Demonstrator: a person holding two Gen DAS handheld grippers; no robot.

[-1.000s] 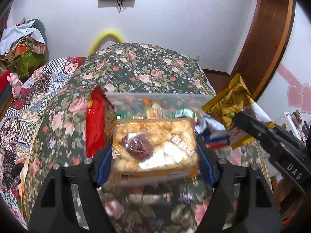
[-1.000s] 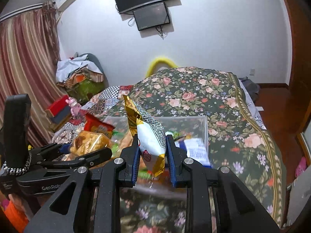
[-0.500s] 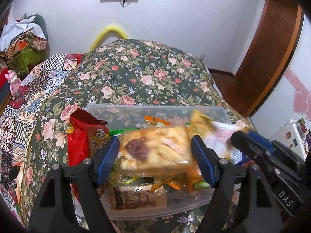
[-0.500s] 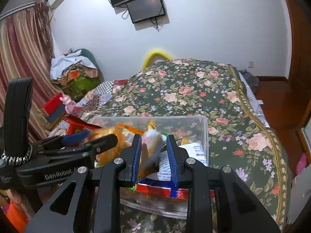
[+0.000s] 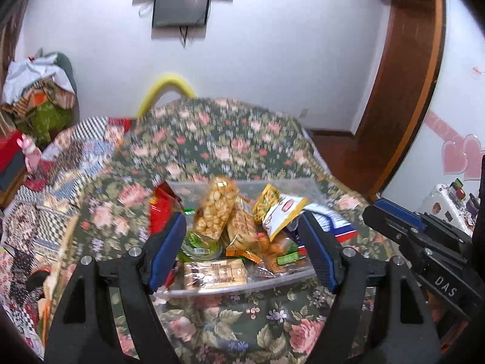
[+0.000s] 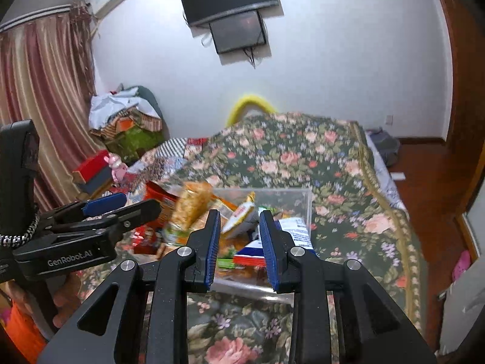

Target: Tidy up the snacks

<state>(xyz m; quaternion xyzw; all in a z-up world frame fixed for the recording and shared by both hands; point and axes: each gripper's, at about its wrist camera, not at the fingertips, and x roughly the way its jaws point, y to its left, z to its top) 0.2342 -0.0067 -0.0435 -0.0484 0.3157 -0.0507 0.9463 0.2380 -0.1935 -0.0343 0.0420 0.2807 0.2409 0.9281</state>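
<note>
A clear plastic bin full of snack packs sits on the floral bedspread. The clear pack of puffed snacks stands tilted in it beside a yellow-and-white pouch and a red bag. My left gripper is open and empty above the bin's near side. My right gripper is open and empty, with the pouch lying beyond its fingers. Each gripper shows at the edge of the other's view.
The floral bedspread stretches beyond the bin. A patchwork quilt lies to the left. A wooden door frame and floor are at the right. Piled clothes sit by the curtain.
Both grippers have opened and pulled back. The puffed-snack pack left the left gripper and the yellow pouch left the right gripper; both now lie in the bin.
</note>
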